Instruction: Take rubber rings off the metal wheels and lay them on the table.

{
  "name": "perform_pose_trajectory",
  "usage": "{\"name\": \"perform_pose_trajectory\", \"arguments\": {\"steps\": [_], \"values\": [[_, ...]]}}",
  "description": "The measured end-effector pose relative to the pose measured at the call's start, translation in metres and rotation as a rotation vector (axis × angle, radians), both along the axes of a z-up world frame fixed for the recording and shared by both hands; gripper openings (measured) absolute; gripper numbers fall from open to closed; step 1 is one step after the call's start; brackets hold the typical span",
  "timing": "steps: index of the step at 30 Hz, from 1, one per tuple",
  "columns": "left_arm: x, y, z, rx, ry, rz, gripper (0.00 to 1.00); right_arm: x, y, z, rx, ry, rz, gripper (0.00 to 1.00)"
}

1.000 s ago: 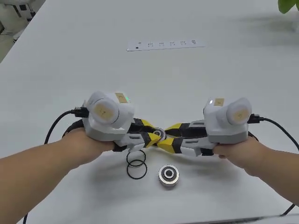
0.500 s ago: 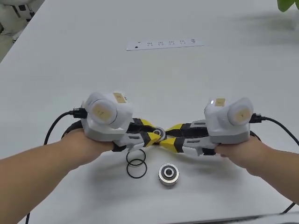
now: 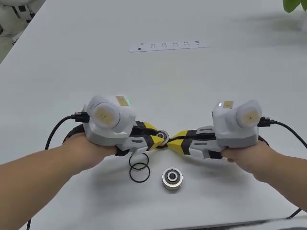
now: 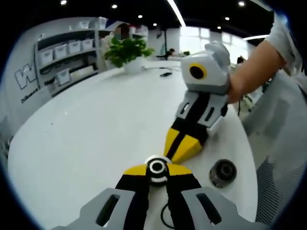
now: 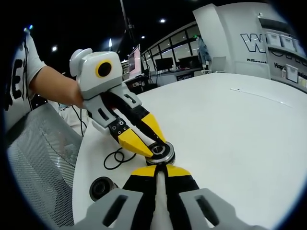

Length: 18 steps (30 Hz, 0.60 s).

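My left gripper (image 3: 157, 140) is shut on a small metal wheel (image 3: 162, 136) and holds it just above the white table (image 3: 201, 81). In the left gripper view the wheel (image 4: 157, 166) sits between the yellow tips. My right gripper (image 3: 174, 141) is shut, and its tips meet the dark rim of that wheel (image 5: 160, 150) from the right. I cannot tell whether they pinch a ring. Two black rubber rings (image 3: 139, 167) lie on the table below the left gripper. A second metal wheel (image 3: 172, 177) lies flat beside them.
A white power strip (image 3: 169, 45) lies farther back on the table. Black cables (image 3: 60, 125) trail from both grippers. A green plant (image 3: 294, 4) stands at the far right corner. The table's front edge runs just below the loose wheel.
The right gripper has drawn a little to the right, away from the left gripper. The left gripper, its wheel, the rings and the loose wheel have stayed put.
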State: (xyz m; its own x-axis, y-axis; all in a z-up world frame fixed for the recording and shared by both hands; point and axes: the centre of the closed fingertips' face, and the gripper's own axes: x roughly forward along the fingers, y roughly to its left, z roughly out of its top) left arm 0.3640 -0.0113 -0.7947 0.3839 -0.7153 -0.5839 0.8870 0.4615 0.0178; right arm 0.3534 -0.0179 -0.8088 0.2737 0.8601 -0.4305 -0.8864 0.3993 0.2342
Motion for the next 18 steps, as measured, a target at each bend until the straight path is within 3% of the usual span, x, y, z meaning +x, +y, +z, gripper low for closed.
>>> {"name": "perform_pose_trajectory", "arguments": {"steps": [4,18], "values": [[0.0006,0.0009,-0.0009,0.002,-0.001,0.003,0.13,0.0008,-0.0014,0.0002,0.004,0.022,-0.014,0.00],[-0.0009,0.0012,-0.0013,0.016,-0.014,0.006,0.12,0.0062,-0.0083,0.0042,0.101,0.183,-0.129,0.00]]}}
